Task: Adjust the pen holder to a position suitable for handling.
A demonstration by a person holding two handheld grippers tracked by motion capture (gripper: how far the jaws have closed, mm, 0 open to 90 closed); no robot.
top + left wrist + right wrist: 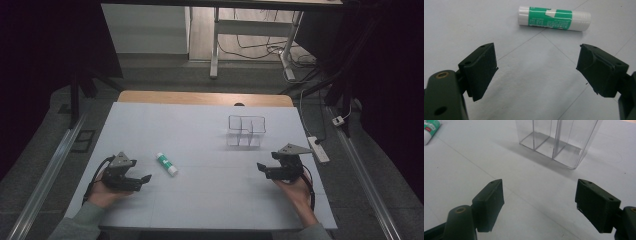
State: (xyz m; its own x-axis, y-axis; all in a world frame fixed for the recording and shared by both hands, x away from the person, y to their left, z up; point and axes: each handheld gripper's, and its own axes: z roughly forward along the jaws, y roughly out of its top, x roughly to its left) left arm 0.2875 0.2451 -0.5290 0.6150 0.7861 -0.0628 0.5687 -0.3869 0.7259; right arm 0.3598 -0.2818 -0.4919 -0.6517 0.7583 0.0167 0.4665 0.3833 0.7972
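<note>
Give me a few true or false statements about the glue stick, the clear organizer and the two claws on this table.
1. The glue stick lies on its side on the table. True.
2. The left claw grips the glue stick. False: its jaws stand open, the stick ahead of them untouched.
3. The clear organizer has dividers and holds nothing. True.
4. The right claw is shut on the organizer. False: it is open and apart from it.
5. The glue stick stands inside the organizer. False: it lies on the table, nearer the left claw.

Pale surface, not much on it
Green-and-white glue stick lying flat, clear divided box standing well apart.
</note>
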